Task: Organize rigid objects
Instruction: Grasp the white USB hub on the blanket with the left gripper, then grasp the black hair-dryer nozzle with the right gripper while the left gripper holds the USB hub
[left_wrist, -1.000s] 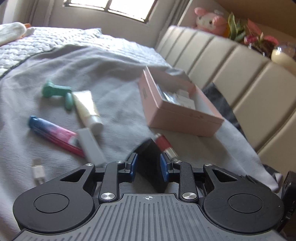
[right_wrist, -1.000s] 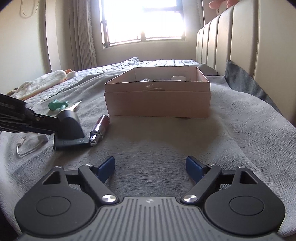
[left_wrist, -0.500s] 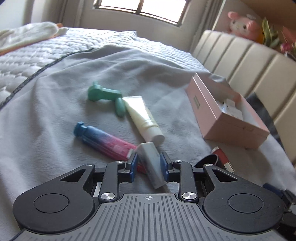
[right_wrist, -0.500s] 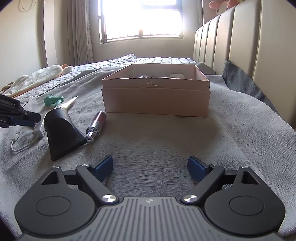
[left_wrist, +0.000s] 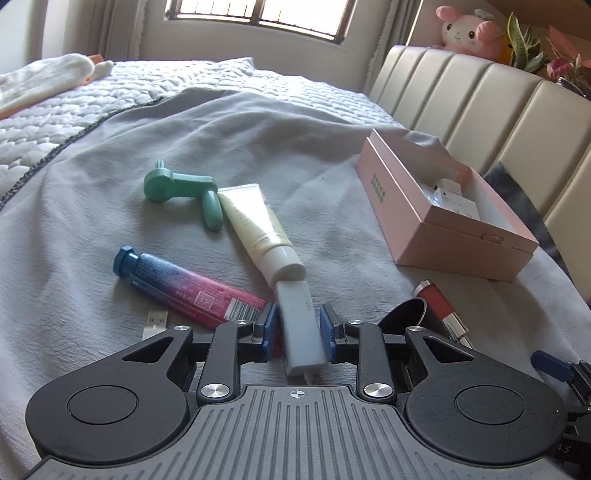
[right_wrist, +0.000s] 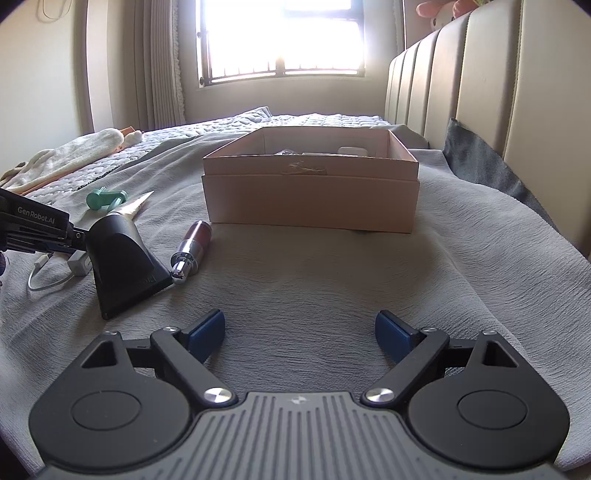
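A white charger block lies on the grey blanket between the blue pads of my left gripper. The jaws are closing and both pads sit against its sides. Its cable trails behind it. To the right stands the open pink box with small white items inside. A black nozzle and a red and silver tube lie in front of the box. My right gripper hovers low over bare blanket with its jaws opening wide and nothing between them.
A green handled tool, a cream tube and a blue-pink tube lie left of the box. A padded headboard runs along the right. White cloth lies on the quilt at far left.
My left gripper swung left from the black nozzle to the white charger block and closed in around it. The right gripper stayed put while its jaws widened a little.
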